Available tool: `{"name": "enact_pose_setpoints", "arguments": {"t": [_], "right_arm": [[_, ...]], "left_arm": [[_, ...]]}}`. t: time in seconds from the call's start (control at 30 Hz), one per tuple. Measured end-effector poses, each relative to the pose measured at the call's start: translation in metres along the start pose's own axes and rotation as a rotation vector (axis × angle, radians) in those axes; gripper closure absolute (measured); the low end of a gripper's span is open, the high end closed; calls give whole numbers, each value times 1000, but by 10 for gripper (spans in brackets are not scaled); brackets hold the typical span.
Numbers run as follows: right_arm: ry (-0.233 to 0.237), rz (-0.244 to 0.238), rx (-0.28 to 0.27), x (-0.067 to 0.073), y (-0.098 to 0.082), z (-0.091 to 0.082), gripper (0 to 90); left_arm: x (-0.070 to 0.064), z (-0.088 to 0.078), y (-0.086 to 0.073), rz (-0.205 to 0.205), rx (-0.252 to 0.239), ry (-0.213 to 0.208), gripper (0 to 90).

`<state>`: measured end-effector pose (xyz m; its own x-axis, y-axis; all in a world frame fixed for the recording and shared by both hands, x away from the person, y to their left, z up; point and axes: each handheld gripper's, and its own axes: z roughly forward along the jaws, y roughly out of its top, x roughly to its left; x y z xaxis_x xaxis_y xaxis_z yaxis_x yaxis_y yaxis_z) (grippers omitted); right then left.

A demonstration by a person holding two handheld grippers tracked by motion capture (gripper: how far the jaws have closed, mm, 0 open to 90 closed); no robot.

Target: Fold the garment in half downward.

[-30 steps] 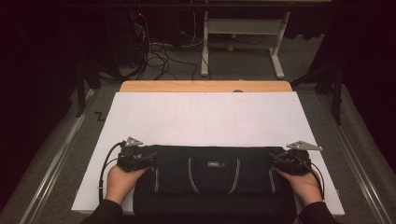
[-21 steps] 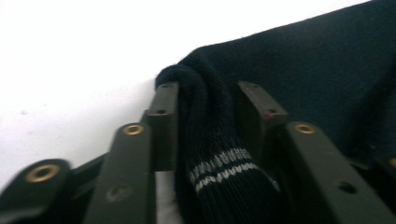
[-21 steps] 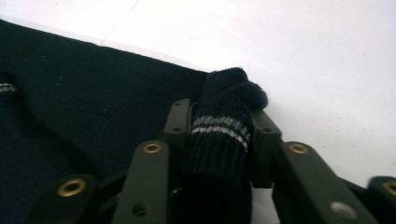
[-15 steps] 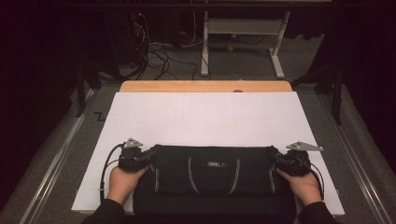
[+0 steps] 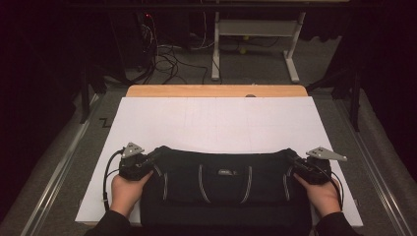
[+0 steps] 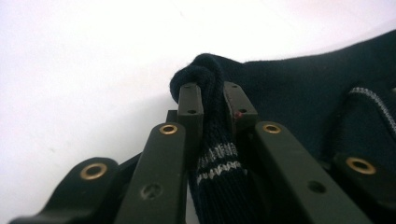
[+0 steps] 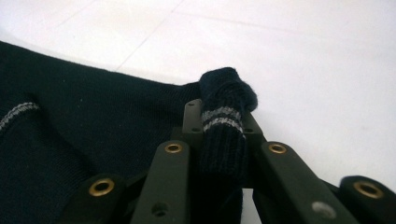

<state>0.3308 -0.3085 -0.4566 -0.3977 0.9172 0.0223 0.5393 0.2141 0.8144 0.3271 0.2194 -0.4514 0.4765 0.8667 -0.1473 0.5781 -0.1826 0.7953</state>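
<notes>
Two grippers, L (image 5: 147, 161) & R (image 5: 293, 163), have just been closing and now pinch the dark sweater (image 5: 223, 189) by its striped cuffs (image 6: 217, 158), one each side. Sweater lies flat on the white table (image 5: 216, 123), near edge, btwn the hands. Grab looks done; the lift or fold is left, I think.
</notes>
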Motion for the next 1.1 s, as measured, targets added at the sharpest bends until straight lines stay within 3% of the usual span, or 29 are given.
{"name": "enact_pose_setpoints", "arguments": {"t": [0.2, 0.6, 0.67, 0.87, 1.0, 1.1], "right_arm": [[-26, -20, -28, 0, 12, 0, 805], [-73, -44, -37, -10, 38, 15, 804], [-80, -45, -45, -11, 44, 19, 804], [-103, -55, -54, -14, 60, 29, 803], [-130, -76, -60, -14, 74, 39, 803], [-145, -77, -77, -16, 86, 44, 802]], "left_arm": [[2, 7, 15, 15, 9, 25, 765], [20, 29, 43, 1, 34, 65, 764], [25, 34, 47, -19, 38, 61, 763], [34, 45, 59, -23, 61, 98, 763], [43, 48, 65, -60, 45, 115, 763], [47, 49, 69, -61, 44, 128, 762]]}}
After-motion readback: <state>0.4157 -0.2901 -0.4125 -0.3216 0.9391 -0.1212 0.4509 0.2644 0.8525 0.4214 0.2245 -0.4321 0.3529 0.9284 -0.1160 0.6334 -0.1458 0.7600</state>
